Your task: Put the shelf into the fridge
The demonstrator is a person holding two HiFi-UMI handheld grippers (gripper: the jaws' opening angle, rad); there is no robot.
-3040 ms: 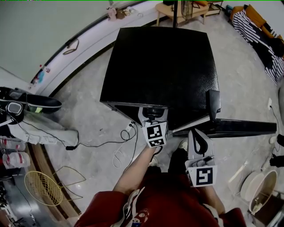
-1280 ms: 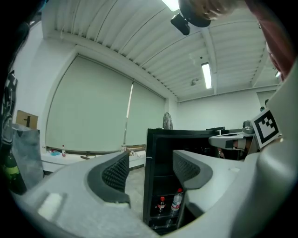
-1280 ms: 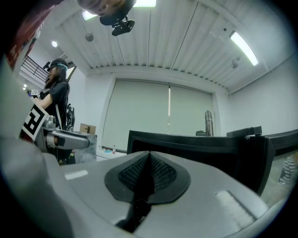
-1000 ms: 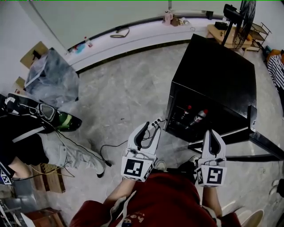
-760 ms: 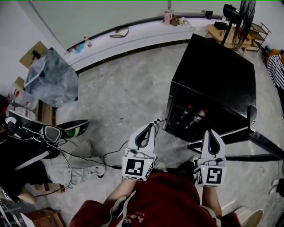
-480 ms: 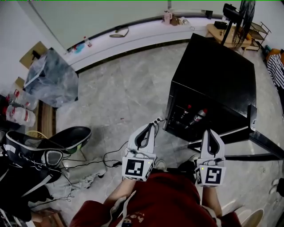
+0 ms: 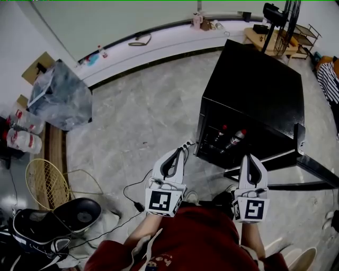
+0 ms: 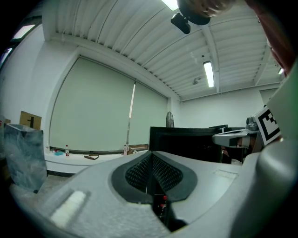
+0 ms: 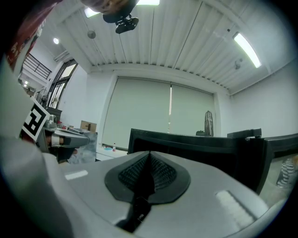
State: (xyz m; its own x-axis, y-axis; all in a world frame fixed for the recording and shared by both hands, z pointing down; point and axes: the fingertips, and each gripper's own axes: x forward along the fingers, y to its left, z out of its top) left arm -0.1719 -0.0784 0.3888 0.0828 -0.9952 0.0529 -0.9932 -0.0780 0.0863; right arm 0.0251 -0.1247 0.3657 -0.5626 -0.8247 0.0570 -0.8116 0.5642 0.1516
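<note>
Floor: pale grey marbled tiles [image 7: 148, 111], with a white ledge [image 7: 159, 45] curving along the far wall.
Fridge: low black cabinet [image 7: 259, 90], standing right of centre on the floor, front open toward the person.
Fridge door: swung wide to the right [image 7: 280, 172], just beyond the right gripper.
Fridge contents: two red-capped bottles [image 7: 235, 139] showing in the dark interior.
Shelf: cannot be made out in any view; the fridge interior is too dark to tell.
Left gripper: held level, pointing at the fridge's left front corner [image 7: 180, 151]; clenched, its ribbed pads [image 8: 163, 172] meeting with nothing between them.
Right gripper: held level, pointing at the open front beside the door [image 7: 249, 157]; clenched, pads [image 9: 160, 174] pressed together, empty.
Marker cubes: one on the back of each gripper, left [image 7: 164, 201] and right [image 7: 249, 209].
Person: red top [image 7: 190, 238], both forearms reaching forward.
Cable: black lead [image 7: 135, 193] trailing over the tiles left of the left gripper.
Wire guard: round yellowish mesh [image 7: 45, 182], lying at the left.
Plastic-wrapped bundle: grey-blue [image 7: 61, 95], by the left wall, with a cardboard box [image 7: 34, 69] behind it.
Pedestal fan: black [image 7: 288, 16], in the far right corner.
</note>
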